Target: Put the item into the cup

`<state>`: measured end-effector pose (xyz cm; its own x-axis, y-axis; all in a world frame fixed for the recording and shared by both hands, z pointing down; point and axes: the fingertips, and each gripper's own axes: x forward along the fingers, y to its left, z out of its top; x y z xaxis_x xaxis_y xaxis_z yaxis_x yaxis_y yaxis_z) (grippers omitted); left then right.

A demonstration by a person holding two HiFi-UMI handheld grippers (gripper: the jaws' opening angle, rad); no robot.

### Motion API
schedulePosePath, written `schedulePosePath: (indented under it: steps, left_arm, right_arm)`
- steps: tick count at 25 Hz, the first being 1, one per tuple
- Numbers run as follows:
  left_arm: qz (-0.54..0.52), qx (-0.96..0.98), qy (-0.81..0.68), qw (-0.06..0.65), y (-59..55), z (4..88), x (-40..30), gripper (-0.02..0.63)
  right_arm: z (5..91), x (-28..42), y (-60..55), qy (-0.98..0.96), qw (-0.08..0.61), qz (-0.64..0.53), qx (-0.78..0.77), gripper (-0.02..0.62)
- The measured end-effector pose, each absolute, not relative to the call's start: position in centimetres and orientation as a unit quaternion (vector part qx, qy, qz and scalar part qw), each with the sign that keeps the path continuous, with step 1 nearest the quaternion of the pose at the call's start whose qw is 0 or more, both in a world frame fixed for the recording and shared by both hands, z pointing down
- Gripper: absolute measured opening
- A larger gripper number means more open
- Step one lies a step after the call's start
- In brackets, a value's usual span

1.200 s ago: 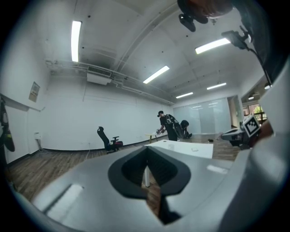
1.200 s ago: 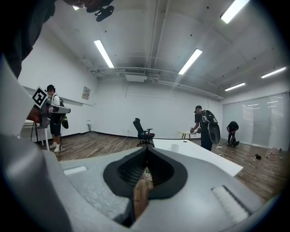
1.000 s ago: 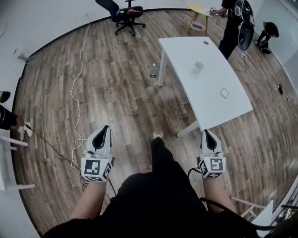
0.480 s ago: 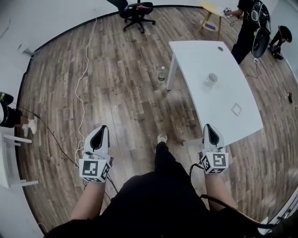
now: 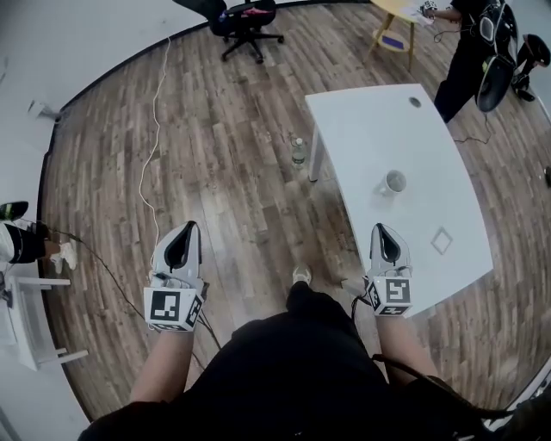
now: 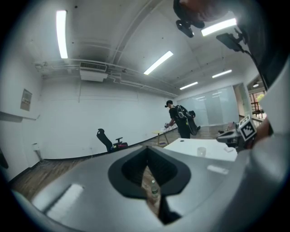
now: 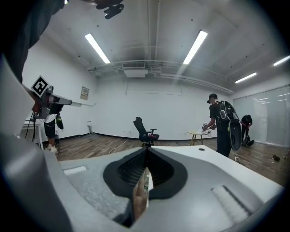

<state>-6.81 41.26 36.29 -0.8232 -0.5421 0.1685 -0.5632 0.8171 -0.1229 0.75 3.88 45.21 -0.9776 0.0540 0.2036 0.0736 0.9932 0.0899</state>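
A small white cup (image 5: 394, 182) stands on the white table (image 5: 370, 129), also seen in the left gripper view as the cup (image 6: 201, 152). A small flat square item (image 5: 442, 241) lies on the table nearer to me. My right gripper (image 5: 381, 227) is shut and empty, over the table's near left edge, short of the cup. My left gripper (image 5: 193, 226) hangs over the wood floor, well left of the table, shut with nothing in it. In their own views the left gripper (image 6: 146, 149) and the right gripper (image 7: 147, 149) show jaws meeting at the tips.
A plastic bottle (image 5: 298, 152) stands on the floor by the table leg. An office chair (image 5: 245, 17) and a yellow side table (image 5: 396, 13) are at the back, with a person (image 5: 473, 43) standing there. A white cable (image 5: 155, 129) runs over the floor.
The table and cup have come nearer in the head view. My right gripper now reaches the table's near edge. Both grippers stay shut and level.
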Motion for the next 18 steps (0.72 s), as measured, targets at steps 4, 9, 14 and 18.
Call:
schedulePosePath:
  steps: [4, 9, 14, 18]
  left_arm:
    - [0.086, 0.295, -0.951, 0.045, 38.7, 35.2, -11.0, 0.002]
    - [0.106, 0.310, -0.944, 0.029, 35.3, 33.9, -13.0, 0.002]
    - [0.117, 0.338, -0.934, 0.004, 31.4, 33.8, -13.8, 0.002]
    - [0.114, 0.368, -0.923, -0.003, 28.9, 34.2, -16.3, 0.002]
  right_arm:
    - [45.2, -3.0, 2.5, -0.993, 0.097, -0.049, -0.037, 0.002]
    - [42.9, -4.7, -0.4, -0.994, 0.084, -0.060, -0.029, 0.002]
    - [43.7, -4.8, -1.9, -0.994, 0.090, -0.064, -0.016, 0.002]
    - [44.1, -5.5, -2.9, -0.994, 0.090, -0.067, 0.007, 0.002]
